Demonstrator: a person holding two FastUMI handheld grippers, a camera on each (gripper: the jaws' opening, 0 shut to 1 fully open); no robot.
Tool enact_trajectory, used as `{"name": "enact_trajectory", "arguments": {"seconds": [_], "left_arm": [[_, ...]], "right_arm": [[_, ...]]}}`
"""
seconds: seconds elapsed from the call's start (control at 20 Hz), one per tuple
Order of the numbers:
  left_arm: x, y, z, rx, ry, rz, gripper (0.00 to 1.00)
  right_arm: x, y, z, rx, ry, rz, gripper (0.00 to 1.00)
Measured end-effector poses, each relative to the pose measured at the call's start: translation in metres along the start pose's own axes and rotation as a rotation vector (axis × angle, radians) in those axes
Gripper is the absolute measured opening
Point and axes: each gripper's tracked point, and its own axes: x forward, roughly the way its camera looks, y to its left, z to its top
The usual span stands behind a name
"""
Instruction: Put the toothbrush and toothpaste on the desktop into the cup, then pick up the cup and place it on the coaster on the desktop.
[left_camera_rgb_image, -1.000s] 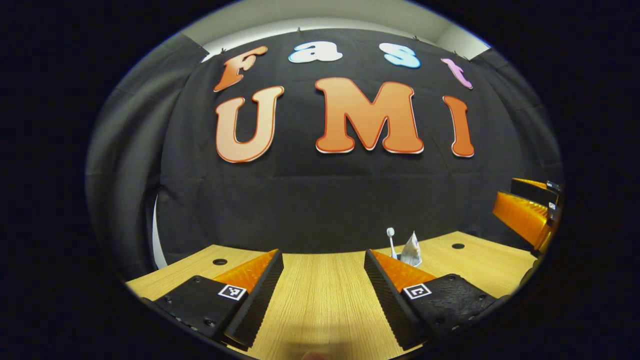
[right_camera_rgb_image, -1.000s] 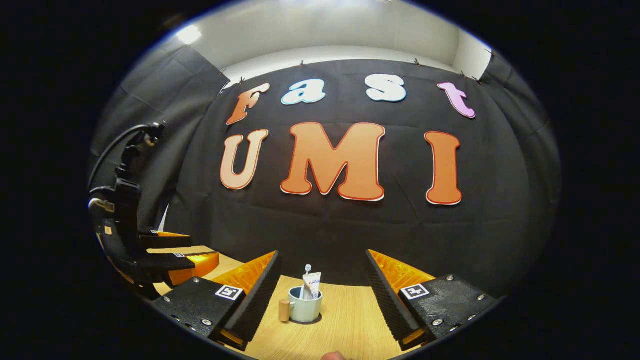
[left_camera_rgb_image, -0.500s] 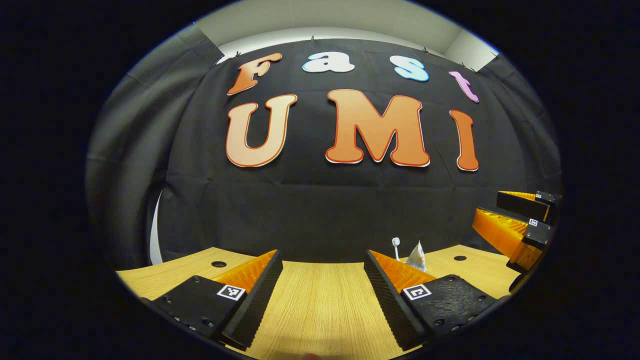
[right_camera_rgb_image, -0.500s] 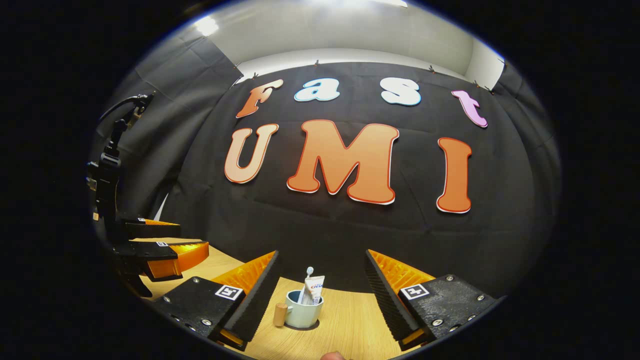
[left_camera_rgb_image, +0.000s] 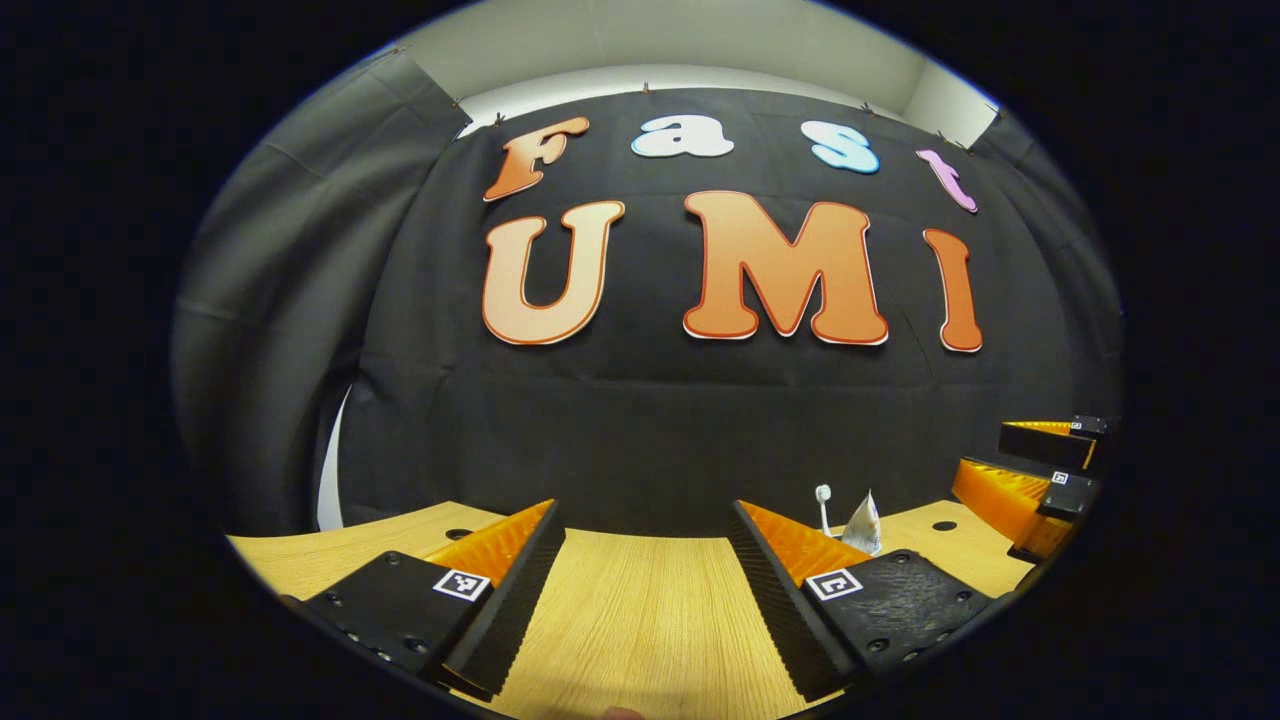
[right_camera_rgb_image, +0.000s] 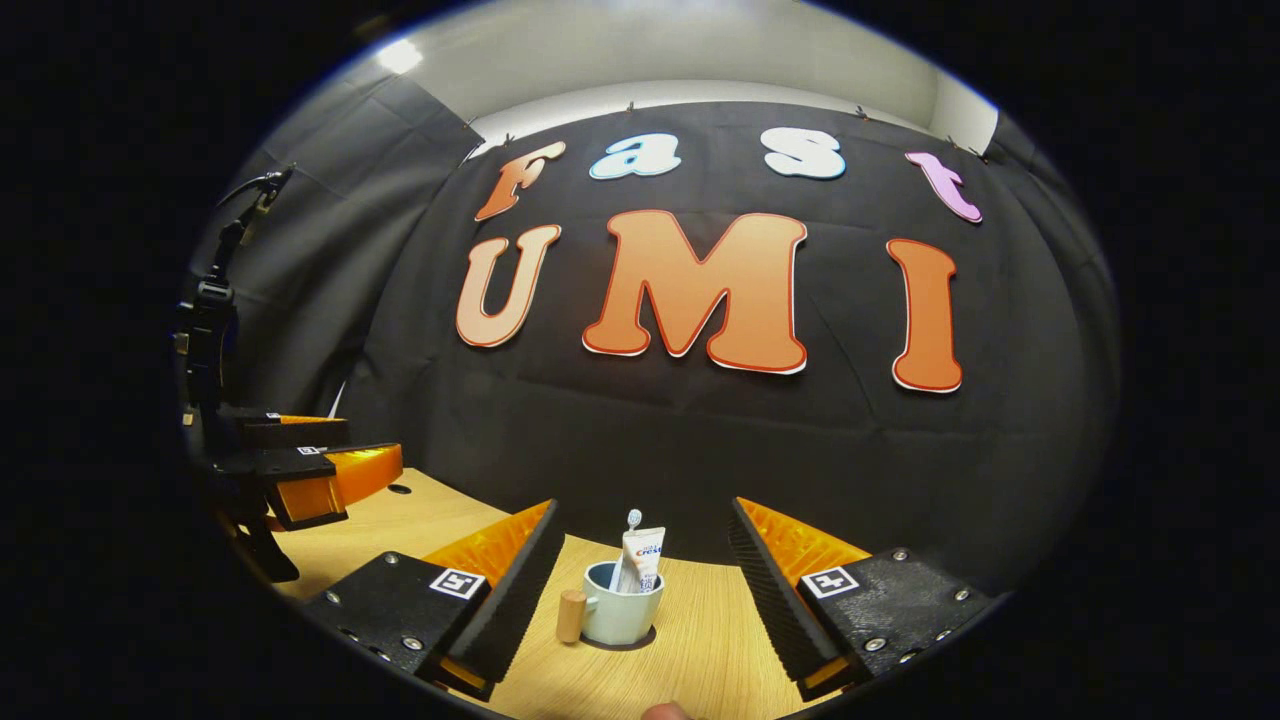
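right gripper view: cup (right_camera_rgb_image: 620, 612) stands on the counter (right_camera_rgb_image: 700, 660) over a dark coaster (right_camera_rgb_image: 640, 642), toothbrush (right_camera_rgb_image: 633, 520) and toothpaste (right_camera_rgb_image: 640, 560) upright inside. right gripper (right_camera_rgb_image: 640, 600) is spread wide and empty, near the cup but not touching; left gripper (left_camera_rgb_image: 645, 590) likewise wide, holding nothing. risks, as i judge them: a stray sweep of either gripper could clip the wooden handle (right_camera_rgb_image: 570, 615) and tip the cup, spilling its contents. writing: the tube carries printing, which i do not transcribe.
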Motion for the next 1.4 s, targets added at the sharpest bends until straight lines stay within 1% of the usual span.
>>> {"name": "enact_trajectory", "arguments": {"seconds": [0.1, 0.15, 0.3, 0.4, 0.45, 0.5, 0.55, 0.7, 0.8, 0.9, 1.05, 1.1, 1.2, 1.4], "left_arm": [[-0.003, 0.000, 0.000, 0.001, 0.003, -0.004, 1.00], [-0.003, 0.000, -0.001, 0.001, 0.007, -0.005, 0.99], [-0.004, 0.000, 0.000, -0.004, 0.007, -0.006, 0.99], [-0.004, 0.001, 0.000, -0.004, -0.003, 0.002, 1.00], [-0.004, 0.003, 0.000, -0.006, -0.010, 0.011, 0.99], [-0.004, 0.004, 0.001, -0.010, -0.013, 0.016, 1.00], [-0.005, 0.003, 0.000, -0.010, -0.012, 0.019, 0.99], [-0.004, 0.005, -0.002, 0.001, -0.012, 0.024, 0.99], [-0.004, 0.006, -0.004, 0.009, -0.009, 0.030, 0.99], [-0.003, 0.002, -0.013, 0.012, 0.012, 0.020, 0.99], [-0.002, -0.007, -0.025, 0.001, 0.048, -0.004, 1.00], [-0.001, -0.008, -0.027, 0.001, 0.055, -0.005, 0.99], [-0.001, -0.008, -0.026, -0.001, 0.049, -0.007, 0.99], [-0.003, -0.006, -0.020, 0.005, 0.034, -0.004, 1.00]], "right_arm": [[0.000, 0.002, -0.001, 0.008, 0.002, 0.004, 0.99], [-0.001, 0.003, -0.002, 0.011, 0.003, 0.007, 0.99], [-0.002, 0.004, -0.002, 0.012, 0.001, 0.010, 0.99], [-0.003, 0.005, -0.001, 0.022, -0.003, 0.011, 0.99], [-0.004, 0.006, -0.002, 0.028, -0.001, 0.014, 0.99], [-0.005, 0.006, -0.003, 0.031, -0.002, 0.016, 0.99], [-0.005, 0.006, -0.004, 0.032, -0.001, 0.014, 0.99], [-0.004, 0.005, -0.008, 0.044, 0.010, 0.014, 0.99], [-0.005, 0.004, -0.014, 0.040, 0.021, 0.007, 0.99], [-0.005, 0.000, -0.019, 0.036, 0.029, -0.005, 0.99], [-0.007, -0.005, -0.022, 0.066, 0.040, -0.014, 0.99], [-0.008, -0.007, -0.021, 0.076, 0.037, -0.017, 0.99], [-0.008, -0.012, -0.021, 0.078, 0.037, -0.032, 0.99], [-0.012, -0.016, -0.013, 0.040, 0.019, -0.055, 0.99]]}}
